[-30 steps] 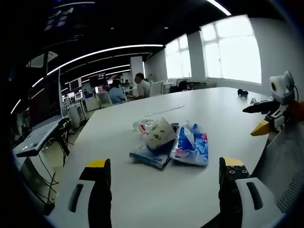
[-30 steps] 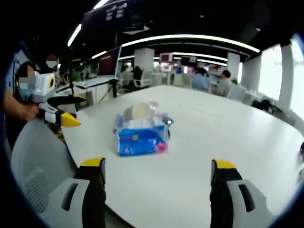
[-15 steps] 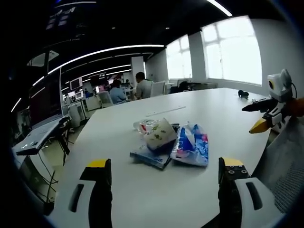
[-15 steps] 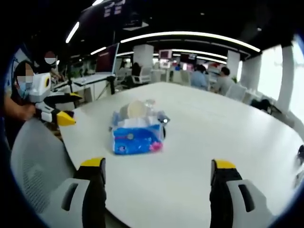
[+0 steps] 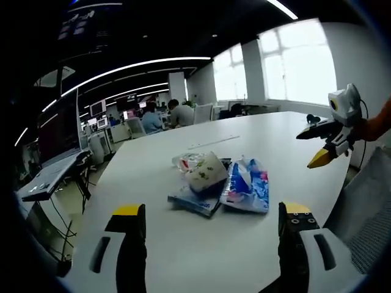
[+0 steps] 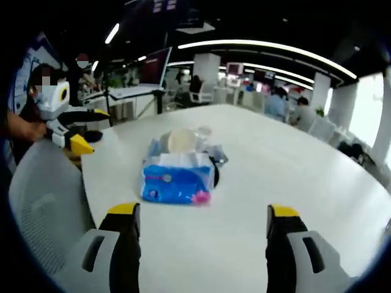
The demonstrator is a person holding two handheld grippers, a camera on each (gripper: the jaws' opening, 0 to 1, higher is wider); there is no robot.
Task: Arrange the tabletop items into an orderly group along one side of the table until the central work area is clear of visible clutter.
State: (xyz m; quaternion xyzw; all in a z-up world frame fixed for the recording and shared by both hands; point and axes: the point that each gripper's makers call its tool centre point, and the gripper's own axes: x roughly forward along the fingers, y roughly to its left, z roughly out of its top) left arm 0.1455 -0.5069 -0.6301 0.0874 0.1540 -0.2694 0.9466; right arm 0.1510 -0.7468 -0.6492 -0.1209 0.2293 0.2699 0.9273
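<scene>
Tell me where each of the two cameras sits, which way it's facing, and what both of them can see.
Left gripper view: rides the left gripper, looking along its open jaws across the white table at the pile of packets; the right gripper enters from the right.
Right gripper view: rides the right gripper, jaws open, facing the same pile with the blue tissue pack nearest; the left gripper and a hand enter from the left.
Shared: pile, table, office behind.

Tissue pack (image 6: 176, 184) is placed mid-frame on the table (image 6: 293, 177), cup (image 6: 180, 141) just behind it (chair (image 6: 43, 207) lower left).
</scene>
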